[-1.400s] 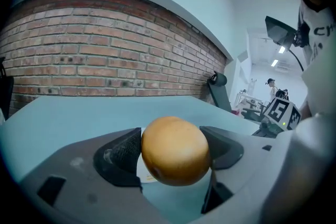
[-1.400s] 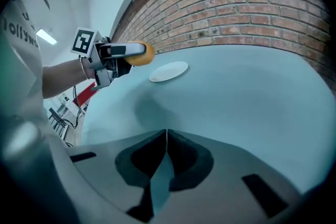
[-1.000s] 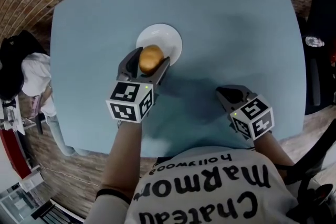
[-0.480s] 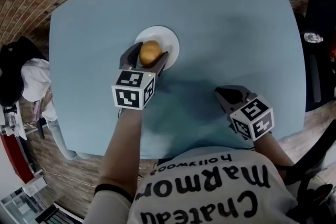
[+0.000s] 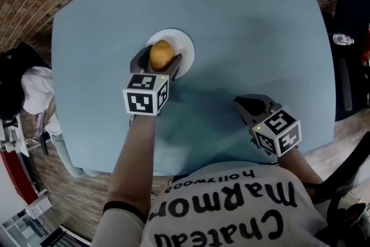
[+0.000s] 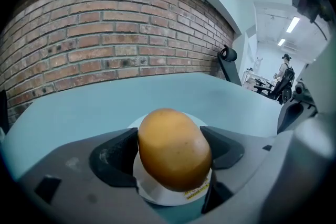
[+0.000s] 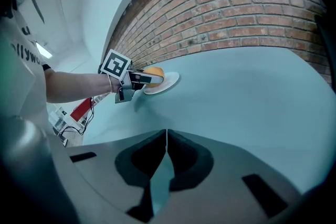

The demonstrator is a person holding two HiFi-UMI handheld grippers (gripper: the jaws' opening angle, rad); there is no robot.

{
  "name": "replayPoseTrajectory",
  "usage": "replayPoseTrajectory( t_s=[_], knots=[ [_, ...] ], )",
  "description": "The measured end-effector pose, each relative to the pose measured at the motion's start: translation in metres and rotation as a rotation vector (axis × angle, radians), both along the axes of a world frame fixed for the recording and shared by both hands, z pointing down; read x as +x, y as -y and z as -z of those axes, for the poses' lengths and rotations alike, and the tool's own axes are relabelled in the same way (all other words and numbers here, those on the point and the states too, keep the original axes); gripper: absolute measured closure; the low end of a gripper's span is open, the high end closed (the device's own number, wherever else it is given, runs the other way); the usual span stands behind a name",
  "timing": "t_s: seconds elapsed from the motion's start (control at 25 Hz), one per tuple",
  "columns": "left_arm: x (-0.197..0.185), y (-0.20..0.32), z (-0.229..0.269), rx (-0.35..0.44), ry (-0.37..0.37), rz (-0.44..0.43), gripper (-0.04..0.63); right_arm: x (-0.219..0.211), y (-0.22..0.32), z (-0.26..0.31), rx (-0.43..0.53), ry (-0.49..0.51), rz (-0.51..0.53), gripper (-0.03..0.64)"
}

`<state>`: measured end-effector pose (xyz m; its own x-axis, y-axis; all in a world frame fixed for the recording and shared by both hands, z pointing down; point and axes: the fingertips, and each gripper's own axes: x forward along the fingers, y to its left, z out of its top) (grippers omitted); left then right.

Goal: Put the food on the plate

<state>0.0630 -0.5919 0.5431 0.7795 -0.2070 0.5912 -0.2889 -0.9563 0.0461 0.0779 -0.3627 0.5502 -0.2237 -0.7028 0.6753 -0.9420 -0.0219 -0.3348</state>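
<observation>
A golden-brown potato (image 5: 162, 54) is clamped in my left gripper (image 5: 160, 60), held just over the small white plate (image 5: 182, 46) on the blue table. In the left gripper view the potato (image 6: 174, 148) fills the space between the dark jaws, with the plate (image 6: 163, 194) showing beneath it. My right gripper (image 5: 245, 106) rests low over the table's near right part, shut with nothing in it; its jaws meet (image 7: 166, 136) in the right gripper view. From there the left gripper (image 7: 143, 79), potato (image 7: 153, 73) and plate (image 7: 169, 81) appear far off.
The round blue table (image 5: 248, 20) sits against a brick wall (image 6: 105, 34). A black chair (image 5: 352, 37) stands at the right edge. Clothing and red gear (image 5: 23, 95) lie on the floor at the left. A person (image 6: 286, 73) stands far off in the room behind.
My left gripper has carried the potato forward, from the plate's near edge to over the plate. The right gripper has stayed in place.
</observation>
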Motion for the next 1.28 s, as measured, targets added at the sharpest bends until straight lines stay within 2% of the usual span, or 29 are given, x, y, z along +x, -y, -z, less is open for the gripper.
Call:
replayPoseTrajectory(
  t_s=[0.36, 0.64, 0.88, 1.12, 1.24, 1.28],
  knots=[
    [-0.008, 0.001, 0.005, 0.062, 0.018, 0.001, 0.245, -0.001, -0.003, -0.001, 0.006, 0.007, 0.008, 0.606],
    [-0.020, -0.009, 0.028, 0.084, -0.013, 0.028, 0.245, 0.000, -0.004, 0.010, 0.025, 0.011, 0.008, 0.606],
    [-0.035, -0.029, 0.079, 0.100, -0.142, 0.083, 0.245, 0.000, -0.011, 0.023, 0.062, -0.011, 0.042, 0.606],
    [-0.045, -0.114, 0.117, -0.046, -0.315, 0.083, 0.247, -0.002, -0.023, 0.043, 0.110, -0.050, 0.123, 0.607],
    [-0.053, -0.150, 0.118, -0.077, -0.389, 0.113, 0.252, 0.003, -0.030, 0.059, 0.175, -0.076, 0.148, 0.607],
    [-0.060, -0.159, 0.115, -0.079, -0.400, 0.138, 0.276, 0.002, -0.033, 0.064, 0.201, -0.085, 0.158, 0.607]
  ],
)
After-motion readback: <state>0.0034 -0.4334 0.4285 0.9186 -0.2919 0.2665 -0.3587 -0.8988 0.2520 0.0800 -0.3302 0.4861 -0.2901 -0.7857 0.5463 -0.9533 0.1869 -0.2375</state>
